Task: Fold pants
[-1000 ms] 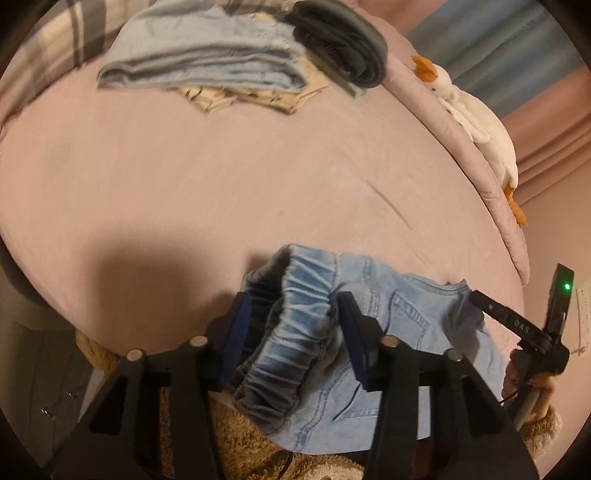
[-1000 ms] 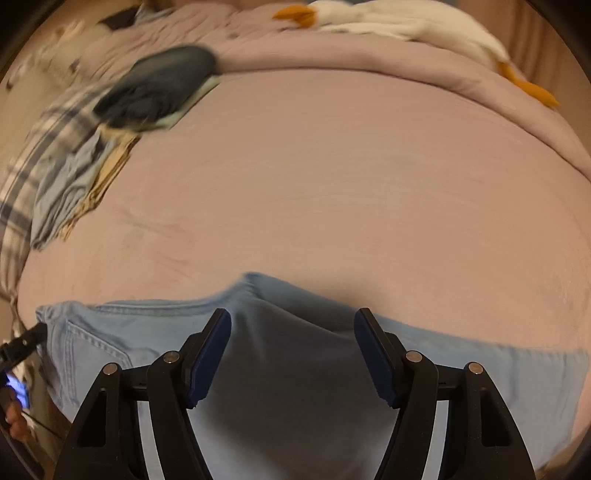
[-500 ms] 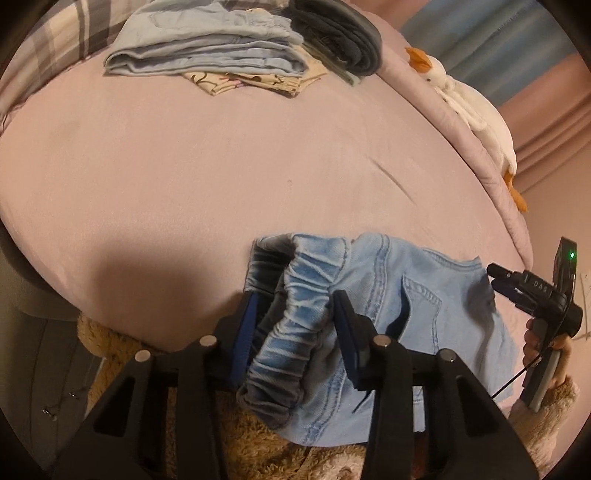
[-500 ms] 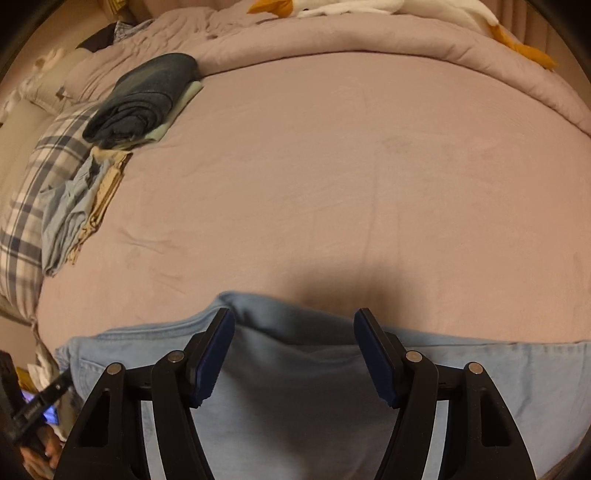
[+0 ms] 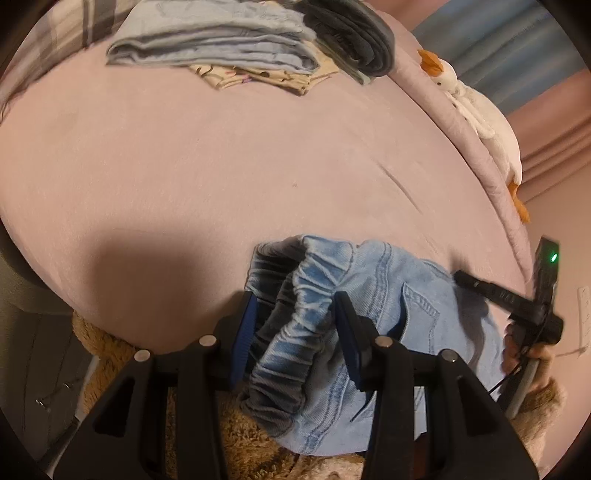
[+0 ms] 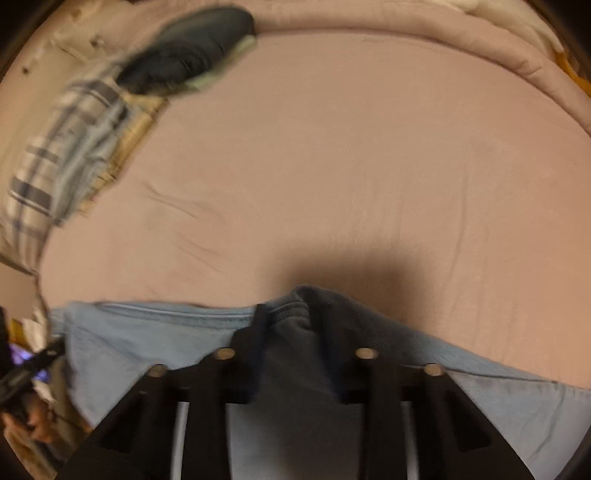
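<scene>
Light blue denim pants point(image 5: 413, 314) lie across the near edge of the pink bed point(image 5: 221, 166). My left gripper point(image 5: 295, 325) has the bunched elastic waistband point(image 5: 306, 291) between its blue pads; the jaws are easing open slightly while still pressing it. In the right wrist view, which is blurred, my right gripper point(image 6: 299, 332) is closing on the pants point(image 6: 147, 339), and a fold of cloth stands pinched up between its fingers. The right gripper point(image 5: 480, 286) also shows at the right edge of the left view, held by a hand point(image 5: 524, 354) and resting on the pants' far end.
A stack of folded clothes point(image 5: 221, 48) and a dark rolled garment point(image 5: 354, 33) lie at the back of the bed. A white plush goose point(image 5: 480, 110) rests along the right rim. Brown fuzzy fabric point(image 5: 240, 443) hangs below the near edge.
The right gripper's jaws came together on the pants and raised a fold between them, after dipping toward the cloth. The left gripper kept its hold on the waistband and hardly moved.
</scene>
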The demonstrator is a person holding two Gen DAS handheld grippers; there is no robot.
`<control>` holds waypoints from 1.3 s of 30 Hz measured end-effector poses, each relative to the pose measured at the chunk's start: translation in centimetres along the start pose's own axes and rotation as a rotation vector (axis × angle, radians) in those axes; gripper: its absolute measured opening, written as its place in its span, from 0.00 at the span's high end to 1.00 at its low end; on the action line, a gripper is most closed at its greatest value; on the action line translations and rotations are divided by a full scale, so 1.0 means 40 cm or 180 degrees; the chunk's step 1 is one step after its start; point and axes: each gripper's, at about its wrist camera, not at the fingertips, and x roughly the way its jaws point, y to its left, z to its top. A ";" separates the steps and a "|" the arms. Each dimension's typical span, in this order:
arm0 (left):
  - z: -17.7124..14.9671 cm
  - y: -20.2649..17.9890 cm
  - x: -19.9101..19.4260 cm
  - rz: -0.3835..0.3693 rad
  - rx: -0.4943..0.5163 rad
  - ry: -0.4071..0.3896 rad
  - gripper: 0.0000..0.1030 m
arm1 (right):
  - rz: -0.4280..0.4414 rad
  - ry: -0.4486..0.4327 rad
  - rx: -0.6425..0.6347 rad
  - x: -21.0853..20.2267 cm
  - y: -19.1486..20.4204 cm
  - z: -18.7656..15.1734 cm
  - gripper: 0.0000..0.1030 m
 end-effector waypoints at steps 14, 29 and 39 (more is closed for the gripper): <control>0.010 0.024 0.007 -0.0006 -0.0016 -0.0023 0.41 | -0.0230 -0.0179 0.0193 0.041 0.011 0.039 0.92; -0.010 -0.018 -0.031 0.0207 0.0191 -0.0211 0.40 | -0.0370 -0.0249 0.0178 0.044 0.019 0.040 0.92; -0.043 -0.117 -0.161 0.0160 0.0540 -0.0567 0.38 | -0.0179 -0.0431 0.0334 0.034 -0.008 0.033 0.93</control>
